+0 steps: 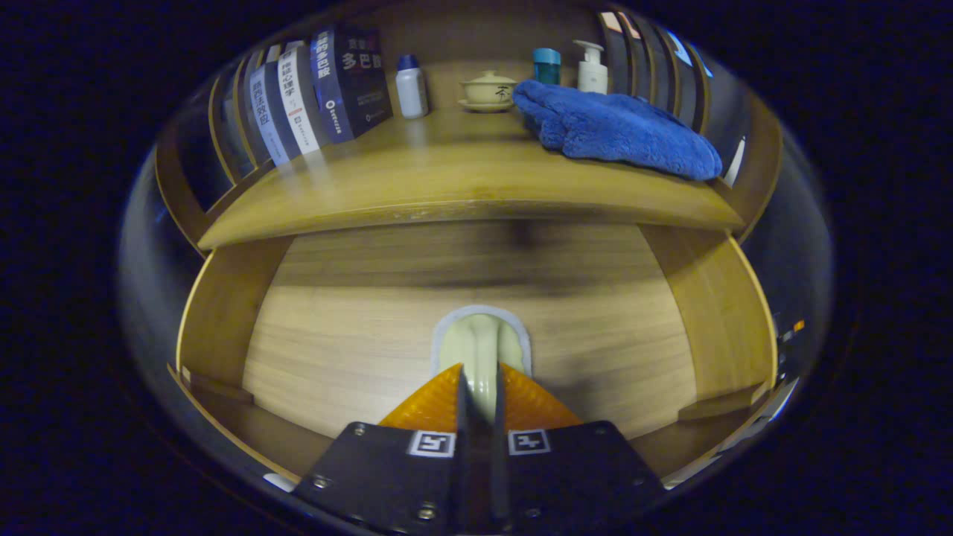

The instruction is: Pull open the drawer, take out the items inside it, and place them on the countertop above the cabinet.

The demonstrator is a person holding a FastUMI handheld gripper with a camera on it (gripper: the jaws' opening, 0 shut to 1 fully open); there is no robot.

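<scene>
Glossy wooden countertop (pixel 447 179), fingers (pixel 435 398) pinching smooth curved drawer handle (pixel 482 350)

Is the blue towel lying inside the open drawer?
No. The blue towel lies on the countertop above the drawer, while the gripper is shut on a pale spoon inside it.

on the counter (pixel 447 186) stood five books (pixel 320 97), three bottles (pixel 411 86), one lidded cup (pixel 488 91) and one towel (pixel 618 130).
</scene>
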